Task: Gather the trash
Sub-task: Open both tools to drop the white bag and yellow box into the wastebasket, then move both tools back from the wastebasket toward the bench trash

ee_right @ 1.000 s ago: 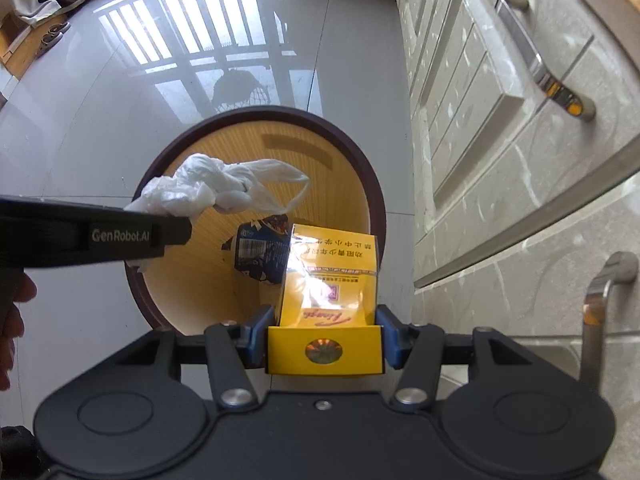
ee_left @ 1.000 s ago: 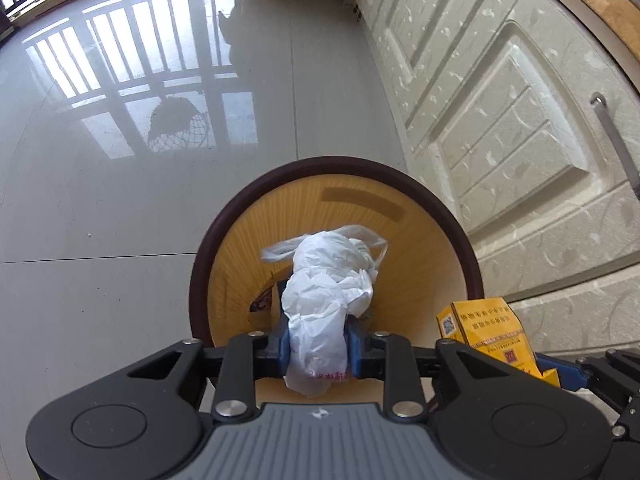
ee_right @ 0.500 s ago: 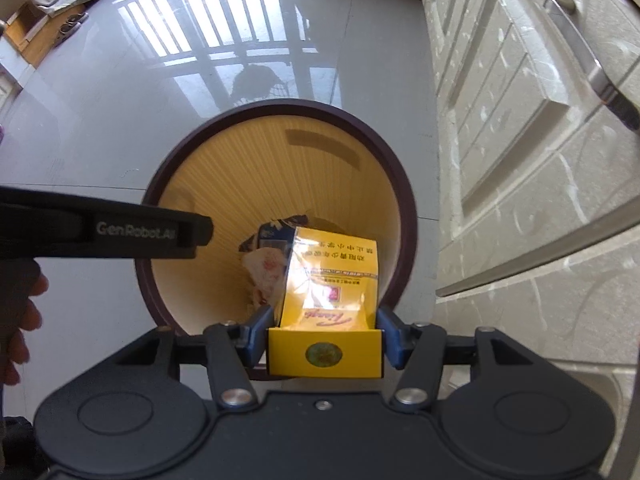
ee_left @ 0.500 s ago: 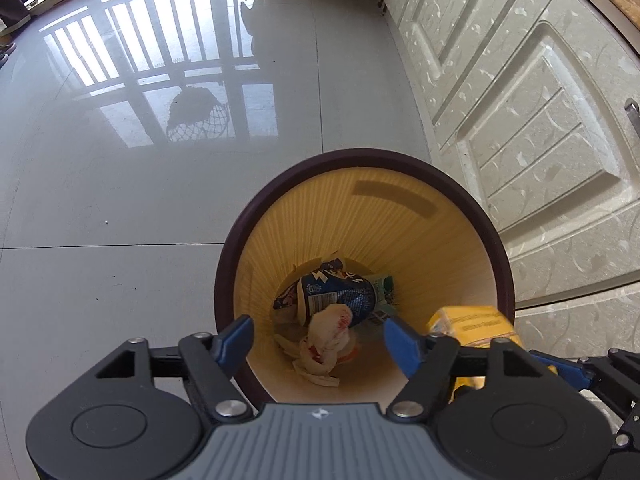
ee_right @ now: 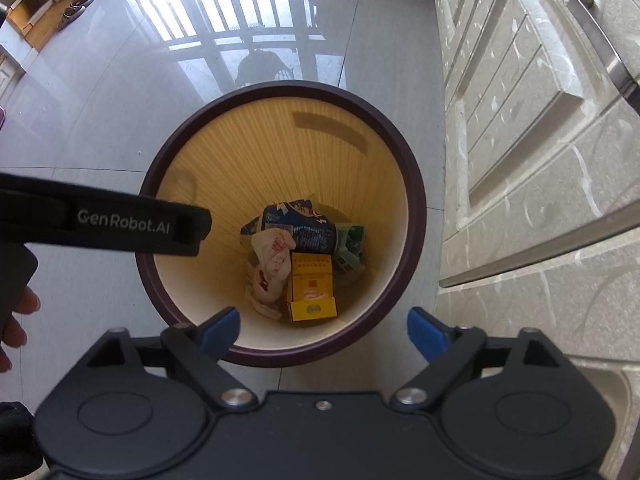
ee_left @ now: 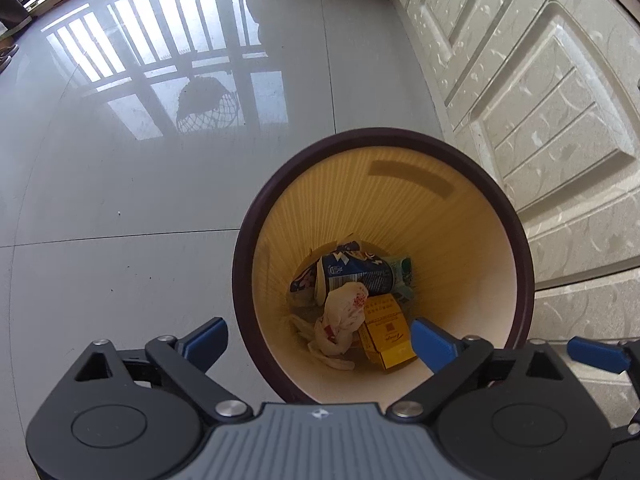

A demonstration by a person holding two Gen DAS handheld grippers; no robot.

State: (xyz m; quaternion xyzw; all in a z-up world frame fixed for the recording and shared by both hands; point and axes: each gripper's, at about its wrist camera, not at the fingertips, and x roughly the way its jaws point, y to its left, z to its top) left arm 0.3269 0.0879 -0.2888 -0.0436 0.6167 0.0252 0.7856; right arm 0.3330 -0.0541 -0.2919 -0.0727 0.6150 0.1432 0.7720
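A round bin with a dark rim point(ee_left: 248, 240) point(ee_right: 412, 184) and yellow inner wall stands on the floor below both grippers. At its bottom lie a crumpled white plastic bag point(ee_left: 340, 312) point(ee_right: 274, 260), a yellow box point(ee_left: 386, 336) point(ee_right: 312, 284) and a blue wrapper point(ee_left: 356, 272) point(ee_right: 296, 224). My left gripper point(ee_left: 320, 340) hangs over the bin's near rim, its jaws opening wide with nothing between them. My right gripper point(ee_right: 324, 330) is beside it, jaws also opening and empty. The left gripper's black side point(ee_right: 120, 220) crosses the right wrist view.
Pale patterned cabinet doors point(ee_left: 540, 120) point(ee_right: 520, 120) with a metal handle point(ee_right: 600, 40) stand close on the right of the bin. Glossy grey floor tiles point(ee_left: 140, 200) stretch to the left and far side. A person's fingers point(ee_right: 16, 320) show at the left edge.
The left jaws opened and the white bag fell into the bin. Then the right jaws opened and the yellow box dropped in beside the bag.
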